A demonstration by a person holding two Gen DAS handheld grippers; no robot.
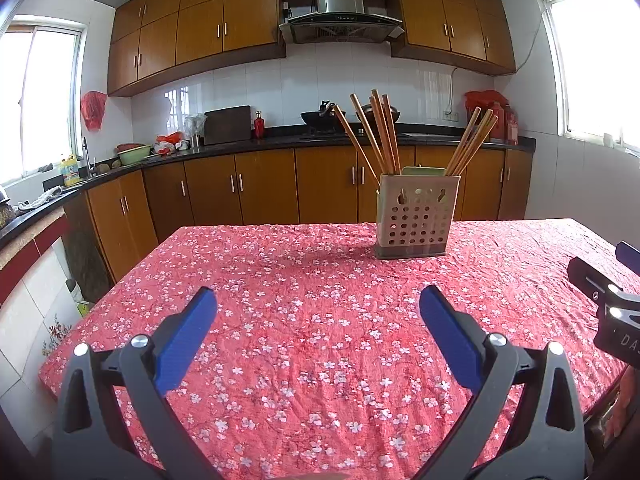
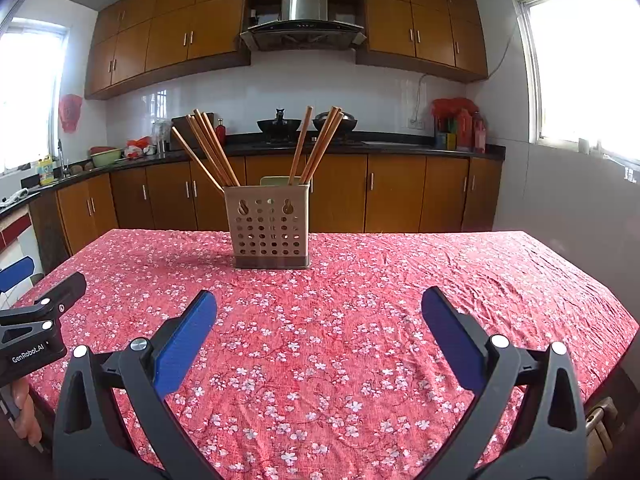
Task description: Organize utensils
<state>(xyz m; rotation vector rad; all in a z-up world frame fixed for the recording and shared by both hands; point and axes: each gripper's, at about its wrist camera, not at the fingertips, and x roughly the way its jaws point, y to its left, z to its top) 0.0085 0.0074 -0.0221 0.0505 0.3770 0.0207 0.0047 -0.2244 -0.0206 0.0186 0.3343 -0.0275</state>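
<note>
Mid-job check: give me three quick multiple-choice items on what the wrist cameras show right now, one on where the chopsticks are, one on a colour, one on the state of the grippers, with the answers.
1. Where are the chopsticks?
A. Flat on the tablecloth
B. Standing in the perforated holder
C. Held in a gripper

2. What colour is the tablecloth?
A. Plain white
B. Green checked
C. Red with small pale flowers

3. How do the left gripper and right gripper stand?
A. Both open and holding nothing
B. Both shut on chopsticks
C. Left shut, right open

Answers: B, the sticks lean out of the holder in two bunches. C, the floral red cloth covers the table. A, each camera shows its blue fingers spread wide with only cloth between.
</note>
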